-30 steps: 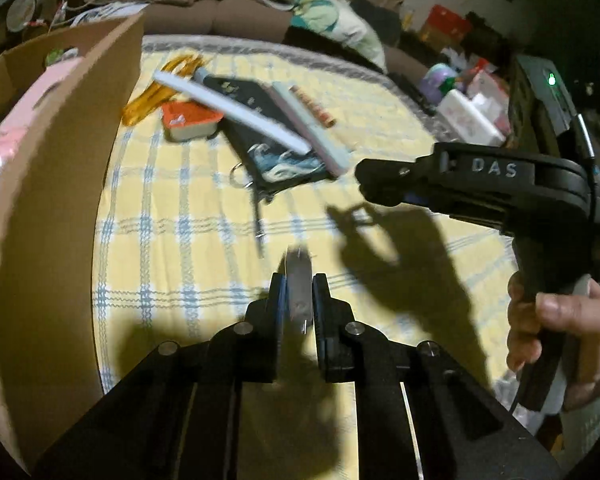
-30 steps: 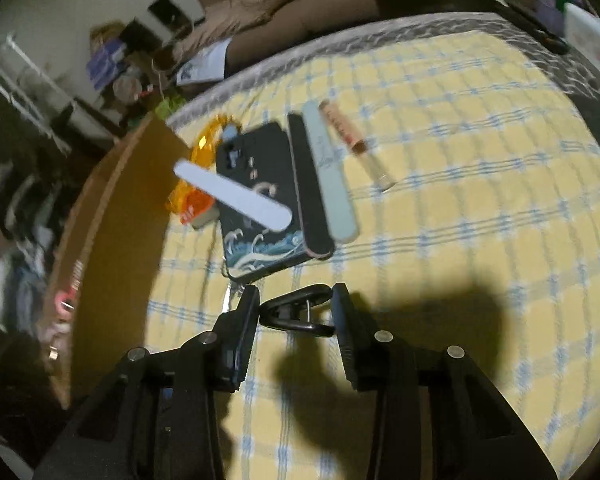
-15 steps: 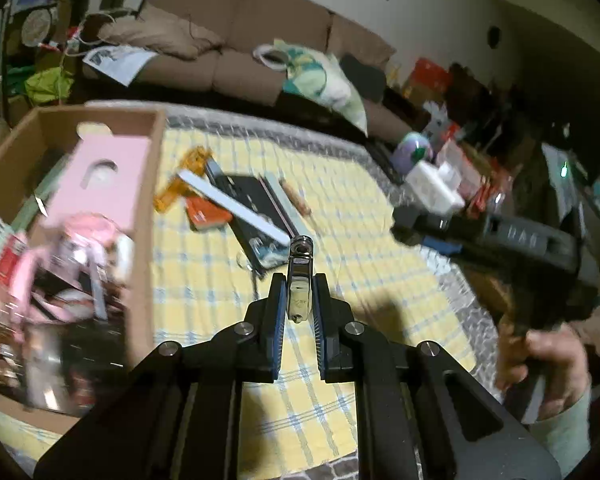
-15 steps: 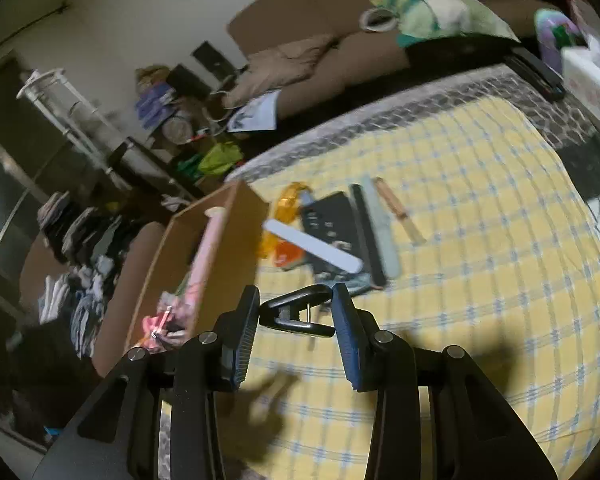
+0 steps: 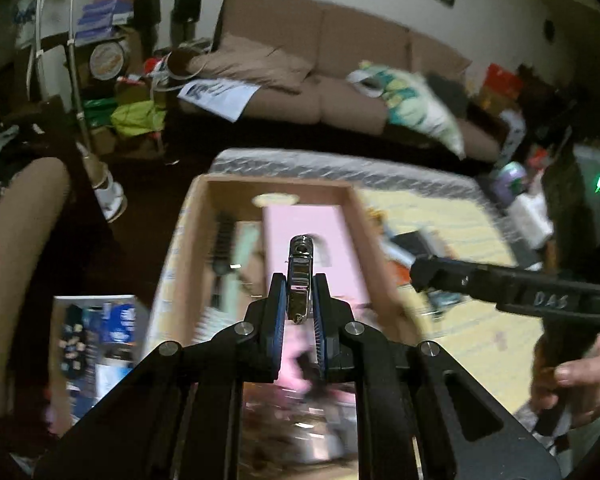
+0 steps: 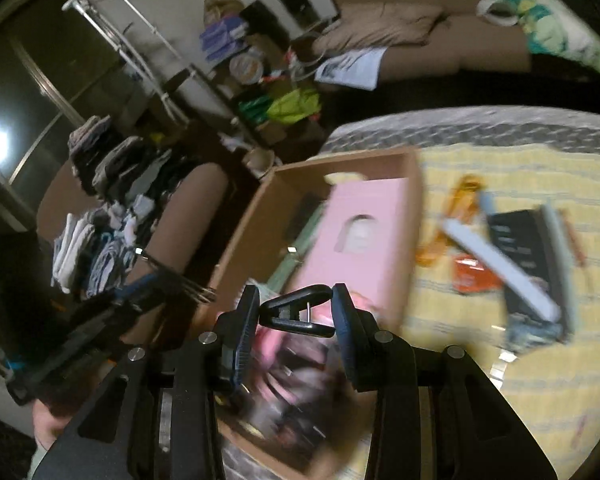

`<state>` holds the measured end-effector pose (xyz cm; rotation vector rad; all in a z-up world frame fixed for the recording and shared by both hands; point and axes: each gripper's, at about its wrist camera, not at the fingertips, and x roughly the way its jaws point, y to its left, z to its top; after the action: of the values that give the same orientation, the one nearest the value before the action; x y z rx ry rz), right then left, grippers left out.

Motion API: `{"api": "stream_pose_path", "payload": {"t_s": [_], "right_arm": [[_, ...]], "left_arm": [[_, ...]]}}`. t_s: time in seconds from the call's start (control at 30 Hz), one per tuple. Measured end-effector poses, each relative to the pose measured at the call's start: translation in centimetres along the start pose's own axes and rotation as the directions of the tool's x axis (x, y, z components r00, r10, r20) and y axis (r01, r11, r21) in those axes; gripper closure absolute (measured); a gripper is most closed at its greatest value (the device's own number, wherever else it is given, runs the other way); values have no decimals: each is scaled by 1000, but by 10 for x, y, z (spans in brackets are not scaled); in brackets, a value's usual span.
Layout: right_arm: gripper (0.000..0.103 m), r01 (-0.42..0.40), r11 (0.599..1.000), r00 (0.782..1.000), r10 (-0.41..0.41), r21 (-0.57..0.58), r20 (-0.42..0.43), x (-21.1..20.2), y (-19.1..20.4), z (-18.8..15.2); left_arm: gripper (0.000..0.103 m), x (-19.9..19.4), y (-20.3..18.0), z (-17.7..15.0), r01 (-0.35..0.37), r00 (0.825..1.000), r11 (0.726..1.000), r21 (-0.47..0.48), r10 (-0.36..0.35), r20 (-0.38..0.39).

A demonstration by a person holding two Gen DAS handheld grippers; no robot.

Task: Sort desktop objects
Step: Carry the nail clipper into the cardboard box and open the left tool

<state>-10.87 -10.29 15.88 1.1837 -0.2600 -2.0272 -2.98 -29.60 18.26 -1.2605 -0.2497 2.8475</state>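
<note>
My left gripper (image 5: 299, 304) is shut on a shiny metal nail clipper (image 5: 299, 280) and holds it in the air above the open cardboard box (image 5: 188, 232). My right gripper (image 6: 296, 316) is shut on a black binder clip (image 6: 296, 314) and holds it over the near end of the same box (image 6: 414, 184). The box holds a pink carton (image 6: 360, 248) and blurred pink and dark items. The right gripper's body (image 5: 512, 288) shows at the right of the left wrist view.
On the yellow plaid cloth (image 6: 520, 380) lie a dark notebook (image 6: 528, 248), a white nail file (image 6: 500, 268), an orange item (image 6: 472, 276) and an amber item (image 6: 460, 200). A brown sofa (image 5: 340, 80) stands behind. A blue-printed box (image 5: 96, 344) sits left of the carton.
Both grippers have risen from the cloth and swung left, carrying the nail clipper and binder clip from beside the notebook to above the cardboard box.
</note>
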Motion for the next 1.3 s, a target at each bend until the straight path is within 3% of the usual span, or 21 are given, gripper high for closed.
{"api": "stream_pose_path", "payload": {"t_s": [0.27, 0.4, 0.53, 0.6, 0.63, 0.7, 0.8, 1.07, 1.3], "right_arm": [[66, 32, 999, 990, -30, 10, -138, 115, 13, 20], [65, 37, 999, 983, -38, -7, -182, 147, 12, 22], [59, 9, 999, 980, 2, 52, -200, 164, 4, 26], [43, 0, 997, 983, 16, 84, -184, 162, -1, 29], [41, 5, 996, 985, 10, 87, -174, 159, -1, 31], [41, 6, 996, 988, 8, 86, -157, 150, -1, 34], [41, 20, 998, 990, -12, 57, -140, 131, 1, 35], [37, 72, 997, 992, -71, 4, -102, 79, -3, 26], [31, 105, 994, 990, -107, -28, -88, 35, 3, 7]], "left_arm": [[91, 77, 47, 2, -37, 990, 999, -23, 34, -139], [91, 97, 57, 0, -51, 983, 999, -7, 49, -177], [91, 106, 57, -1, -42, 979, 999, 10, 43, -200], [91, 107, 56, -1, -40, 978, 999, 14, 42, -205], [89, 108, 56, 1, -37, 978, 999, 11, 38, -204], [87, 110, 55, 4, -33, 978, 999, 1, 32, -206], [74, 107, 50, 10, -41, 980, 999, -1, 40, -193], [53, 79, 39, 12, -44, 987, 999, -17, 41, -158], [22, 37, 17, 1, -24, 992, 999, -37, 19, -127]]}}
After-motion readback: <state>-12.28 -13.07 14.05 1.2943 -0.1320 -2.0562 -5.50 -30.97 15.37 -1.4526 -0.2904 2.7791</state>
